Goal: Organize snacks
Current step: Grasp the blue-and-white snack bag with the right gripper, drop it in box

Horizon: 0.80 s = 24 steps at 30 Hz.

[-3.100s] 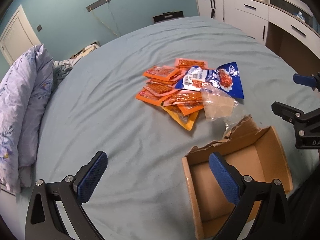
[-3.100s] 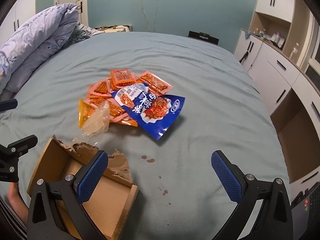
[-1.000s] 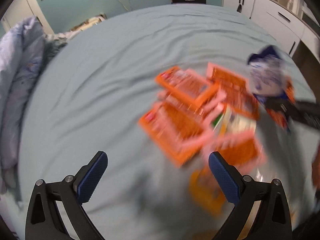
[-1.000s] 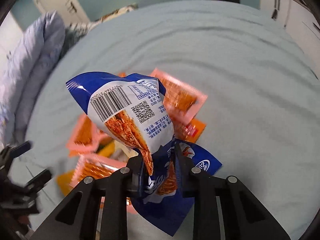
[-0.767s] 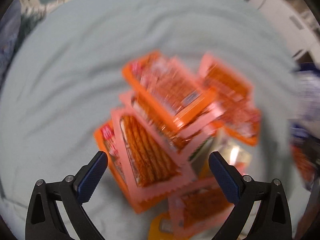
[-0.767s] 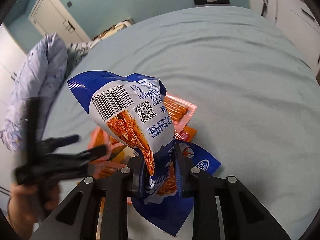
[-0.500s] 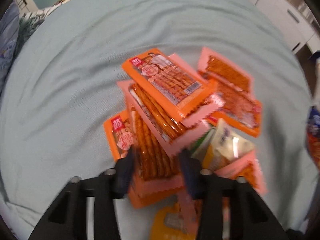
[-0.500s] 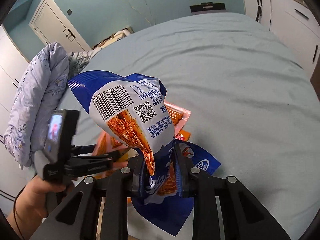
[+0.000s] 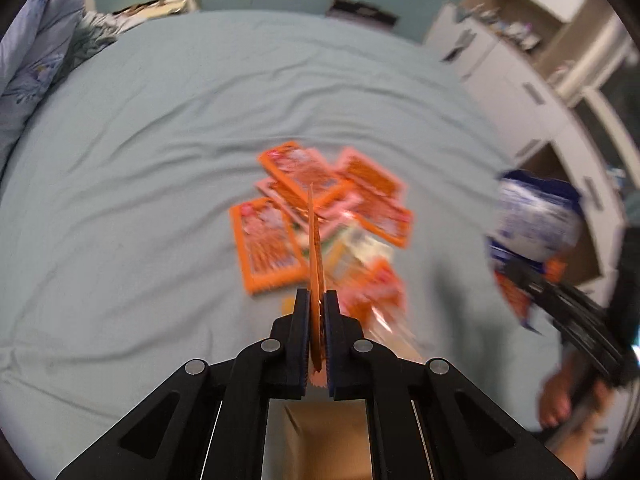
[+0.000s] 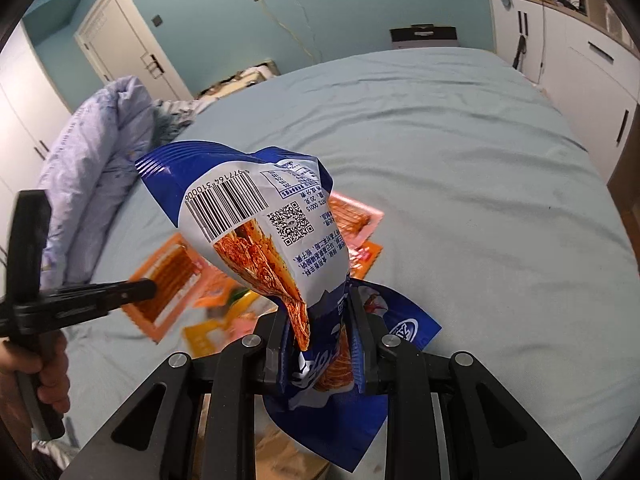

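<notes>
A rumpled floral duvet [image 10: 100, 152] lies at ten o'clock on the pale blue bed [image 10: 460, 152]. White cabinets [image 10: 580, 52] stand at two o'clock, a white door [image 10: 128, 48] at eleven.

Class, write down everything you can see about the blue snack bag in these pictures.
The blue bag is a glossy, crinkled foil pouch, blue with a white panel bearing a barcode, a QR code, small print and a photo of reddish food. It stands bent and crumpled, lifted clear of the bed, its lower part pinched in the right gripper. Nothing else touches it. Orange packets lie behind and below it.
</notes>
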Each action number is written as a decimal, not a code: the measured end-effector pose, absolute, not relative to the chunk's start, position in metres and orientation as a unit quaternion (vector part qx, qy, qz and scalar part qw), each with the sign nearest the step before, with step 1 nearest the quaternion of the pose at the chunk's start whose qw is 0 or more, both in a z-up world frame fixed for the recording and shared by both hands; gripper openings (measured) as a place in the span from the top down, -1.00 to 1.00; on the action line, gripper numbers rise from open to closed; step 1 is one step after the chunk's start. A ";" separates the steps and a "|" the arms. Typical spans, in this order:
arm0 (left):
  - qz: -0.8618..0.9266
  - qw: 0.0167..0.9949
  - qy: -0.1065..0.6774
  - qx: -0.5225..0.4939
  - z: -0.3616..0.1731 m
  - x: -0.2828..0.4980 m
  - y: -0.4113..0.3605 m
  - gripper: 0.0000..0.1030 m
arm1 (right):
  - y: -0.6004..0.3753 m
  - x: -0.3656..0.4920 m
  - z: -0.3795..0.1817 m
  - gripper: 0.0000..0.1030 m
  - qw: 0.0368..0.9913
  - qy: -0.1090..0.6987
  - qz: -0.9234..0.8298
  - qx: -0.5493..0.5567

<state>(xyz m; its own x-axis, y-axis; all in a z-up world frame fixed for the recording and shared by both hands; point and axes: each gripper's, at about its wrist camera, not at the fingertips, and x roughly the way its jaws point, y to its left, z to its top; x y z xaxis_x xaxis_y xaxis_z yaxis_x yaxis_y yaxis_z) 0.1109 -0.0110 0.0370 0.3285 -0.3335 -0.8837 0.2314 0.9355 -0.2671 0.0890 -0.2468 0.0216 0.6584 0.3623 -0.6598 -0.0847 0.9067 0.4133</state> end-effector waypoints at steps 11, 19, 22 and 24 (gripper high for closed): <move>-0.301 0.779 0.549 -0.029 -0.009 -0.010 -0.010 0.84 | -0.246 -0.016 0.011 0.58 0.893 0.381 0.160 0.177; -0.185 0.845 0.502 0.009 -0.003 -0.002 0.015 -0.80 | -0.217 -0.045 0.009 0.58 0.885 0.391 0.210 0.140; -0.141 0.881 0.451 0.021 0.011 -0.008 0.027 -0.94 | -0.201 -0.046 0.002 0.58 0.880 0.400 0.230 0.112; -0.112 0.891 0.437 0.054 0.013 -0.008 0.030 -0.94 | -0.190 -0.042 0.003 0.57 0.883 0.402 0.233 0.074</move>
